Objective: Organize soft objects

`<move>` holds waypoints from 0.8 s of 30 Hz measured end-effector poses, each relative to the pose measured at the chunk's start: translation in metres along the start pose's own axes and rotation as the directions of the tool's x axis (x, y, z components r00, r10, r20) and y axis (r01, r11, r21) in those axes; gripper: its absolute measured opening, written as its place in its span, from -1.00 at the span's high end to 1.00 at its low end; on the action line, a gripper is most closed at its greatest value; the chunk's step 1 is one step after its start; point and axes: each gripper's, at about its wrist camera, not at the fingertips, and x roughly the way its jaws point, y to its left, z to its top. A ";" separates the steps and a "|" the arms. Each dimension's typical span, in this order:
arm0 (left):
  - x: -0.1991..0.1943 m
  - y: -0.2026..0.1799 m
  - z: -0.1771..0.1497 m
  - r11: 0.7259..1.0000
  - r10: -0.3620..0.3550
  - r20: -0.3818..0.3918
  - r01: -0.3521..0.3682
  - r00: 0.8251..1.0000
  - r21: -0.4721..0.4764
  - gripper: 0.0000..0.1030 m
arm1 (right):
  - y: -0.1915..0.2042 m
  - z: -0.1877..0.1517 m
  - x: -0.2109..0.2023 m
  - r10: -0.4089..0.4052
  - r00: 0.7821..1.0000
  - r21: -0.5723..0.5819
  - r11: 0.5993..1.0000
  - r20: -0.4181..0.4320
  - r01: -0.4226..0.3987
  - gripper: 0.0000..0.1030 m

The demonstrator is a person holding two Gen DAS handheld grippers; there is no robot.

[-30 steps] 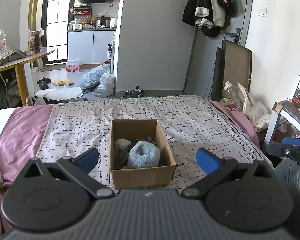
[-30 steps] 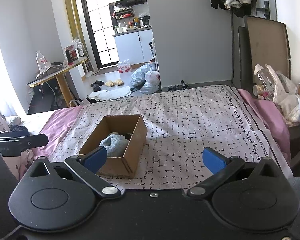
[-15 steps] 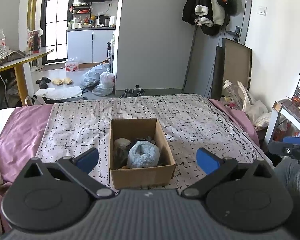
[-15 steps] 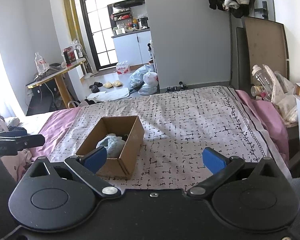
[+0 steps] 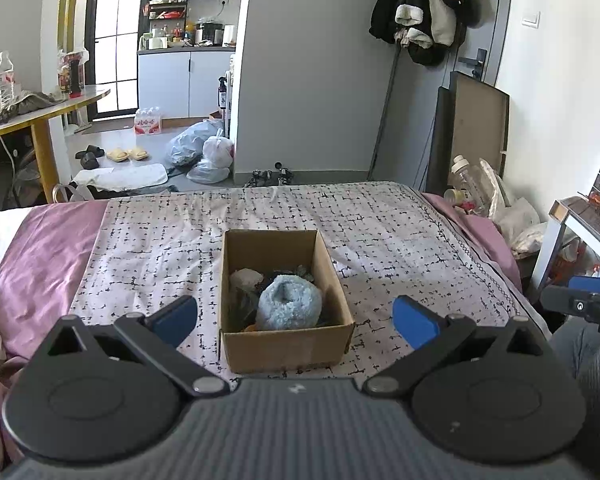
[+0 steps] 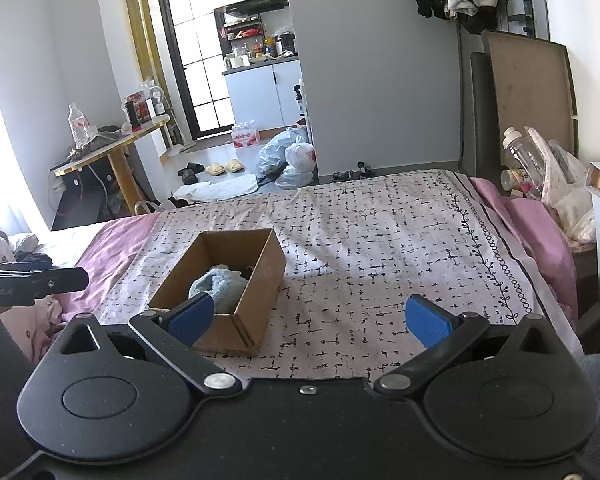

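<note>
Across the bed (image 5: 380, 236) lies a white cover with little black marks, and pink sheets show at both sides. On the cover sits 1 open cardboard box (image 5: 284, 346). I see it right in front of my left claw (image 5: 296, 318), and in the right wrist view the box (image 6: 256, 280) sits off to the left.

Inside the box is a fluffy blue sock roll (image 5: 290, 306), shaped like a ring, close to the near wall. Beside it, on the left, is a pale soft thing (image 5: 246, 278). Some dark soft things (image 5: 288, 270) lie behind them, but I cannot tell what they are.

My left claw has its 2 blue pads spread wide apart, 1 on each side of the box, and it holds nothing. My right claw (image 6: 306, 318) is spread wide too and holds nothing. Its left pad is in front of the near corner of the box.

Past the bed I see a grey wall, bags on the floor (image 5: 204, 152) and a small kitchen.
</note>
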 end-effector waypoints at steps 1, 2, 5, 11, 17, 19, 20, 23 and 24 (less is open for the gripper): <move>0.000 0.000 0.000 1.000 0.000 0.001 0.000 1.000 -0.001 -1.00 | 0.000 -0.001 0.000 -0.002 1.000 -0.002 1.000 0.000 0.002 -1.00; 0.000 0.000 0.000 1.000 -0.001 0.001 0.001 1.000 -0.002 -1.00 | 0.001 -0.001 -0.001 0.000 1.000 -0.004 1.000 0.002 0.000 -1.00; 0.000 0.000 0.000 1.000 -0.001 0.001 0.001 1.000 -0.002 -1.00 | 0.002 -0.001 -0.001 -0.005 1.000 -0.013 1.000 0.000 0.005 -1.00; 0.001 -0.001 0.000 1.000 0.003 -0.003 -0.003 1.000 -0.002 -1.00 | 0.003 -0.003 0.001 -0.003 1.000 -0.015 1.000 -0.003 0.003 -1.00; 0.001 -0.001 0.000 1.000 0.002 -0.004 -0.002 1.000 -0.011 -1.00 | 0.002 -0.005 0.001 -0.006 1.000 -0.010 1.000 -0.009 0.006 -1.00; 0.002 0.000 0.000 1.000 0.000 -0.009 0.000 1.000 -0.015 -1.00 | 0.001 -0.005 0.001 0.000 1.000 -0.001 1.000 -0.011 0.000 -1.00; 0.003 0.000 0.000 1.000 -0.002 -0.011 0.002 1.000 -0.014 -1.00 | 0.001 -0.005 0.001 0.000 1.000 0.001 1.000 -0.012 0.000 -1.00; 0.003 -0.001 -0.001 1.000 -0.002 -0.011 0.002 1.000 -0.005 -1.00 | 0.001 -0.005 0.001 -0.005 1.000 -0.004 1.000 -0.007 0.005 -1.00; 0.002 -0.002 -0.001 1.000 -0.002 -0.010 0.002 1.000 -0.001 -1.00 | 0.000 -0.005 0.002 -0.006 1.000 -0.003 1.000 -0.009 0.006 -1.00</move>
